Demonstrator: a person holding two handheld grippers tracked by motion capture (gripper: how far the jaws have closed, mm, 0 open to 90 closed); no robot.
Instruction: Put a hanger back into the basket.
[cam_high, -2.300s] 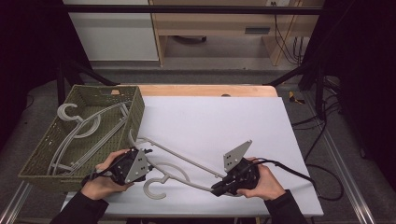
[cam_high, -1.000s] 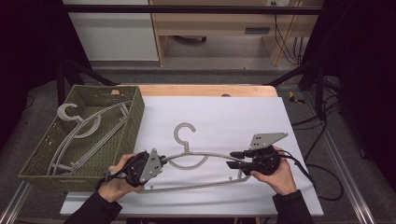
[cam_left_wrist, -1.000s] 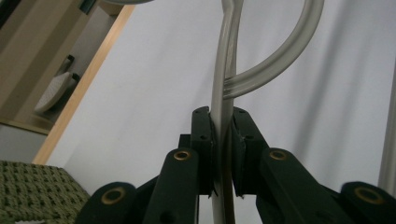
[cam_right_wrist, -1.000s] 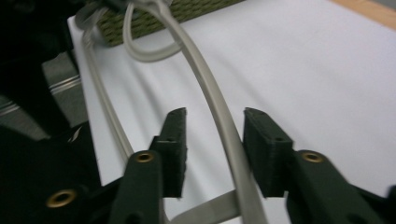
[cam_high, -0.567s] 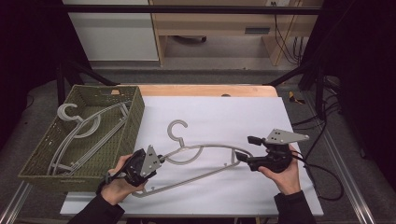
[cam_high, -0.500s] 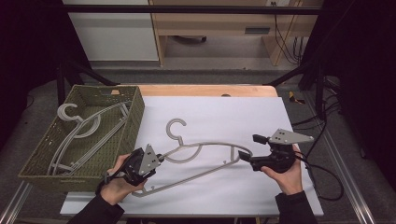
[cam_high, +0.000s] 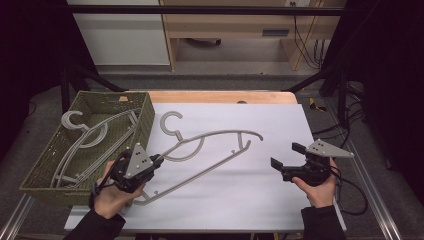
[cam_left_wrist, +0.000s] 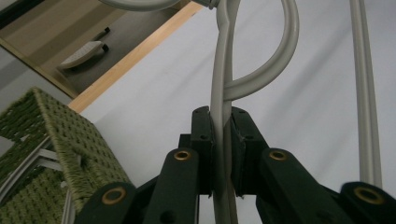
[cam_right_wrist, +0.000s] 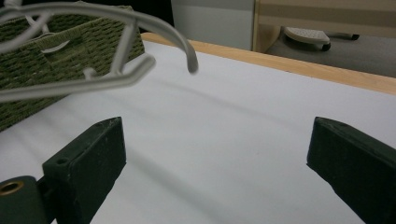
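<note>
A grey plastic hanger (cam_high: 210, 145) hangs tilted over the white table, its hook (cam_high: 171, 123) pointing toward the basket. My left gripper (cam_high: 152, 163) is shut on the hanger's left shoulder; in the left gripper view the grey bar (cam_left_wrist: 221, 140) is pinched between both jaws. My right gripper (cam_high: 285, 161) is at the right side of the table, open and holding nothing, its fingers (cam_right_wrist: 88, 158) spread wide. The hanger's free end (cam_right_wrist: 189, 58) floats ahead of it, apart from the jaws.
A green woven basket (cam_high: 47, 167) stands at the table's left edge with several grey hangers (cam_high: 85, 137) inside. A wooden strip (cam_high: 220, 96) runs along the table's far edge. Cables (cam_high: 350, 190) trail off the right side.
My right gripper has let go of the hanger and opened, pulling back to the right. My left gripper has swung the hanger leftward, its hook now near the basket.
</note>
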